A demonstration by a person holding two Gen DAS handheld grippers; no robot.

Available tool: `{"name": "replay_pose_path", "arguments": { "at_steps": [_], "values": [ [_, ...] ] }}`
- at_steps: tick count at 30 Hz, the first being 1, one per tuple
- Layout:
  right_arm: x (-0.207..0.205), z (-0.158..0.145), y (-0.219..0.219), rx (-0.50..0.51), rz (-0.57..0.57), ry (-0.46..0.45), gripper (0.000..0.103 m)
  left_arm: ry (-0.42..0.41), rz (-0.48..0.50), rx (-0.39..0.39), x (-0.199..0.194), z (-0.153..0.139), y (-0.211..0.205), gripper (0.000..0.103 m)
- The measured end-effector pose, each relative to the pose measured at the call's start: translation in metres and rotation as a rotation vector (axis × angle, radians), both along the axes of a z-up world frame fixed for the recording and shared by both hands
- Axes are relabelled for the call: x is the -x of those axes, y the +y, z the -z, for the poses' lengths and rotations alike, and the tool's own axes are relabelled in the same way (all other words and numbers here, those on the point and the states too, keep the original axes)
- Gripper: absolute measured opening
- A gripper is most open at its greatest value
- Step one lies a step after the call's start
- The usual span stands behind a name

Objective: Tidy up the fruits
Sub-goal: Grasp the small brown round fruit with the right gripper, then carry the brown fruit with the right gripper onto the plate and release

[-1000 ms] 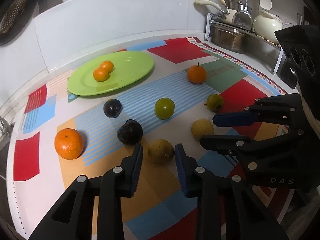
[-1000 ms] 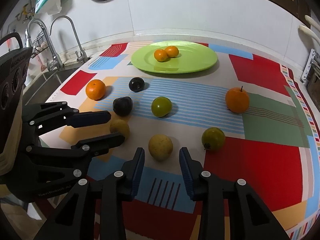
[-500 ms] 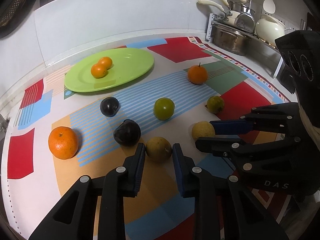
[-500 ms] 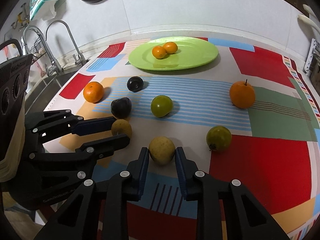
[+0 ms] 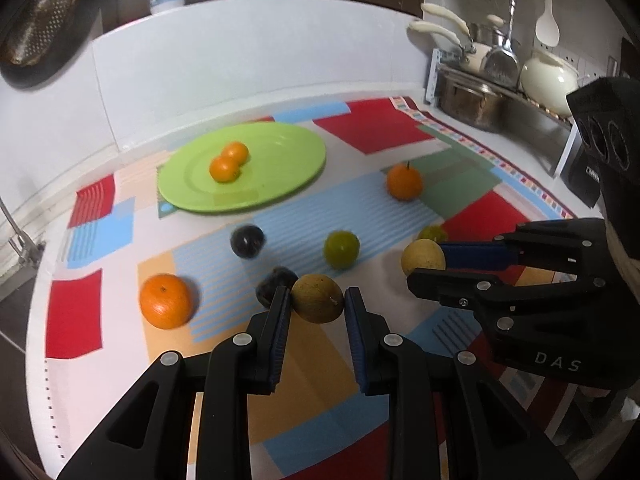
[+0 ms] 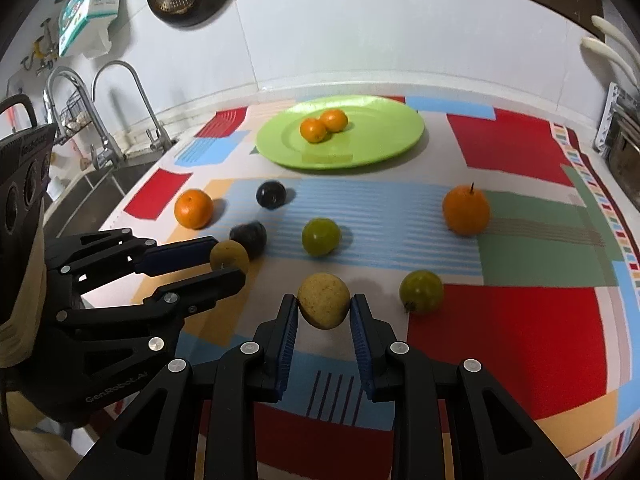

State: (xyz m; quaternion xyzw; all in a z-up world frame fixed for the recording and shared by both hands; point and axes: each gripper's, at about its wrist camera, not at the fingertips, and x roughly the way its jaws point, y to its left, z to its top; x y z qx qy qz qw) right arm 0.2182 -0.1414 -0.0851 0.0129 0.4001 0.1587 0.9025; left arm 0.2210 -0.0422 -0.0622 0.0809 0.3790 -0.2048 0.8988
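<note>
Left wrist: left gripper (image 5: 316,304) fingers clamp brown fruit (image 5: 317,298) | right gripper (image 6: 324,308) fingers clamp yellow fruit (image 6: 324,300) | mat (image 6: 520,320) open rightward

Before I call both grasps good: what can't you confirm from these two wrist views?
- Left wrist view: the dark plum is half hidden behind the left gripper finger, so contact with the brownish fruit is unclear.
- Left wrist view: the green fruit is mostly hidden behind the yellow fruit in the right gripper.
- Both views: whether either held fruit has lifted off the mat.
</note>
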Motion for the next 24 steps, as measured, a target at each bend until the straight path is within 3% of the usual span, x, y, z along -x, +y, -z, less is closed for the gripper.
{"name": "replay_pose_path", "arguments": {
  "at_steps": [10, 24],
  "values": [
    [-0.004, -0.036, 0.0, -0.021, 0.015, -0.082, 0.028, -0.07, -0.031, 0.027, -0.007, -0.041, 0.008, 0.028],
    [-0.045, -0.066, 0.015, -0.052, 0.045, -0.124, 0.028, -0.127, -0.033, 0.036, -0.052, -0.066, 0.027, 0.028]
  ]
}}
